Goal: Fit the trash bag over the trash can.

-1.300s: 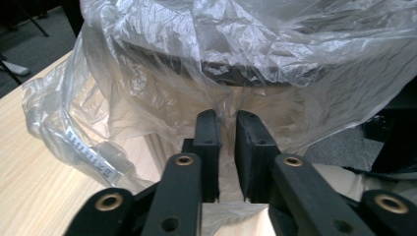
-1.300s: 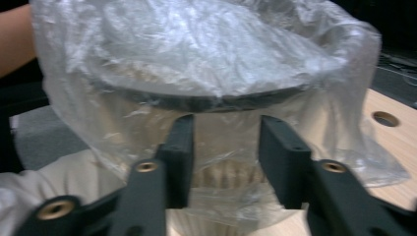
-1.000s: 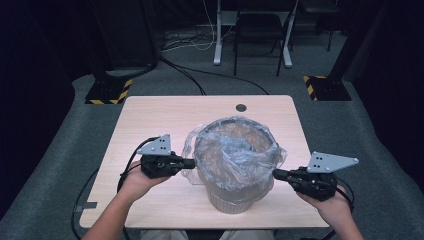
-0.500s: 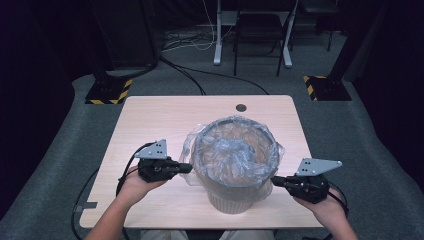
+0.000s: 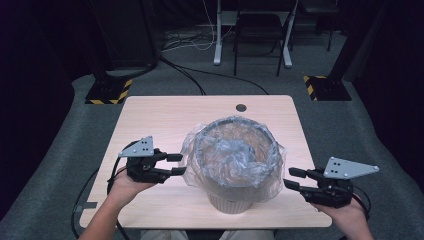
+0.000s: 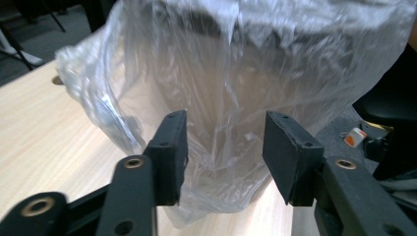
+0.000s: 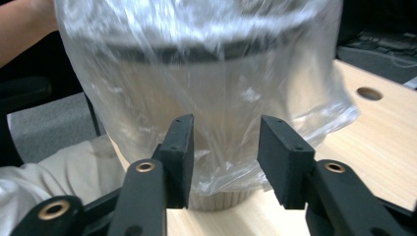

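A round beige bin [image 5: 231, 200] stands at the table's near middle, lined with a clear plastic bag [image 5: 235, 152] folded over its dark rim. My left gripper [image 5: 176, 164] is level at the bin's left side, its tips just at the bag's hanging edge. My right gripper [image 5: 292, 178] is off the bin's right side, a little apart from the bag. Both have just been opening their jaws and stand open. In the left gripper view [image 6: 223, 142] and the right gripper view [image 7: 223, 142] the bag [image 6: 231, 98] [image 7: 221, 88] shows through the gap, with no pad pressing on it.
The wooden table [image 5: 165, 120] has a round cable hole [image 5: 241, 107] near its far edge. Grey carpet surrounds it. Two stands with yellow-and-black striped bases [image 5: 107, 92] [image 5: 325, 87] flank the far corners, and desk legs [image 5: 217, 50] stand behind.
Both grippers were shut at the bag's edge by the bin's rim. They have since dropped lower, drawn outward from the bin, and opened, letting the bag go.
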